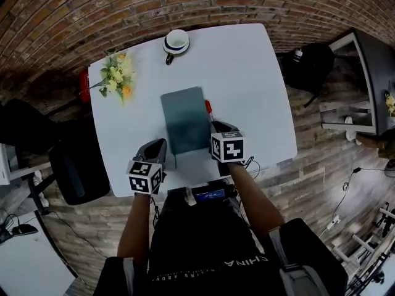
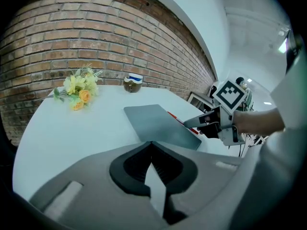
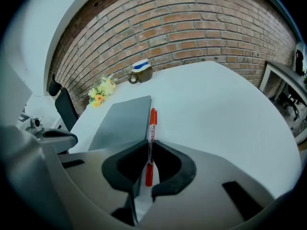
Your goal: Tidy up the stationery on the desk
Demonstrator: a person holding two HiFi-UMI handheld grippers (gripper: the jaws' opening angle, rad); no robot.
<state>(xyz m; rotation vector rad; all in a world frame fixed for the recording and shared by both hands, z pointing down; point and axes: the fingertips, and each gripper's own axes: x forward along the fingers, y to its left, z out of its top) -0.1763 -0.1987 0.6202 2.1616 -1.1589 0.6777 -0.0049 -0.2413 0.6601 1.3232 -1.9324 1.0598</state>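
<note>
A grey notebook (image 1: 185, 119) lies flat in the middle of the white table (image 1: 253, 73). My right gripper (image 1: 217, 127) is shut on a red pen (image 3: 151, 126), which points away from me along the notebook's right edge (image 3: 120, 121). The pen's red tip (image 1: 208, 106) sticks out past the jaws. I cannot tell whether the pen touches the table. My left gripper (image 1: 159, 145) is shut with nothing in it, by the notebook's near left corner. The left gripper view shows the notebook (image 2: 160, 123), the pen (image 2: 175, 117) and the right gripper (image 2: 194, 123) ahead of its jaws (image 2: 152, 145).
A cup on a saucer (image 1: 176, 42) stands at the table's far edge, and a bunch of yellow flowers (image 1: 117, 76) lies at the far left. A black chair (image 1: 74, 171) is left of the table. A dark seat (image 1: 315, 63) and a shelf stand to the right.
</note>
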